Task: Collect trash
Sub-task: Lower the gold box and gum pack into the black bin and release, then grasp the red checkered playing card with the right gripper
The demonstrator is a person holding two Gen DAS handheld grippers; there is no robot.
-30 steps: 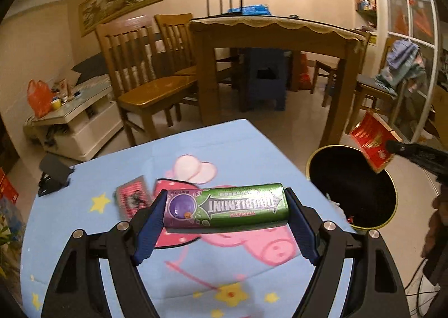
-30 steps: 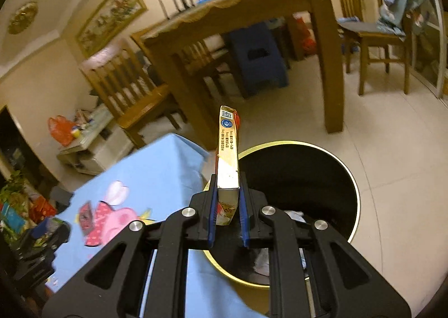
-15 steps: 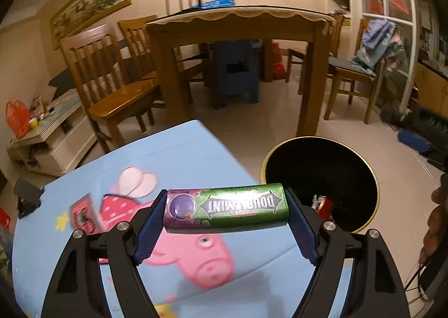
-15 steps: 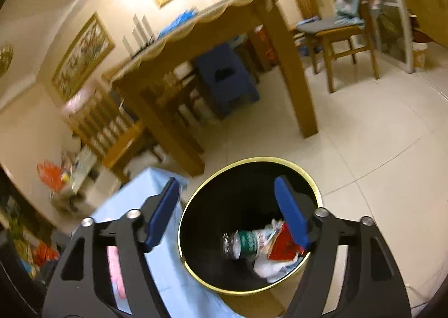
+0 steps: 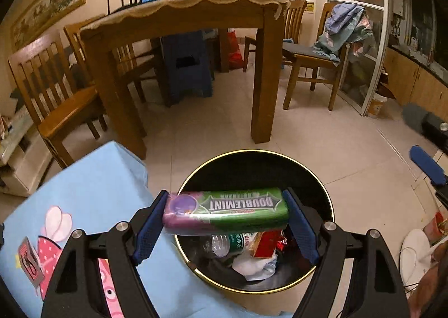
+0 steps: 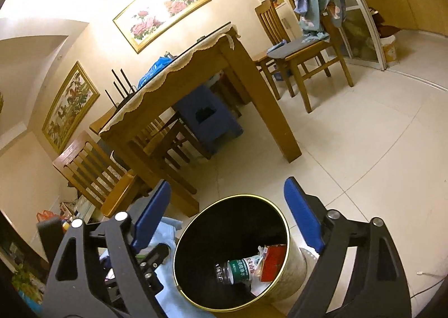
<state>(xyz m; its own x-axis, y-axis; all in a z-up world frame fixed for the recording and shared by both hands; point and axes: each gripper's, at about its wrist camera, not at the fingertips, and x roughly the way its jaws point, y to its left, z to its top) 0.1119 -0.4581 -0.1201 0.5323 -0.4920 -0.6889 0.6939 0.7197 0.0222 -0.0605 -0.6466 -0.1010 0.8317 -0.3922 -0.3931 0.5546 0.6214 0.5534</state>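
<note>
My left gripper [image 5: 225, 218] is shut on a green and purple Doublemint gum pack [image 5: 225, 211], held crosswise between the blue pads, right above the black bin with a gold rim [image 5: 196, 175]. Inside the bin lie a plastic bottle [image 5: 224, 242], a red carton [image 5: 266, 242] and white paper. In the right wrist view my right gripper [image 6: 226, 211] has its jaws opening wide with nothing between them, above the same bin [image 6: 196, 234]; the red carton [image 6: 273, 262] rests inside by the bottle [image 6: 238, 269]. One blue pad of the right gripper [image 5: 427, 165] shows at the left view's right edge.
A low table with a blue cartoon cloth [image 5: 92, 197] stands left of the bin, with a small red card [image 5: 29, 260] on it. Behind are a wooden dining table [image 5: 182, 18], chairs [image 5: 56, 93], a blue stool [image 5: 186, 65] and tiled floor [image 5: 336, 155].
My right gripper opened and let the red carton drop into the bin, then swung up and away. My left gripper carried the gum pack from over the blue table to above the bin.
</note>
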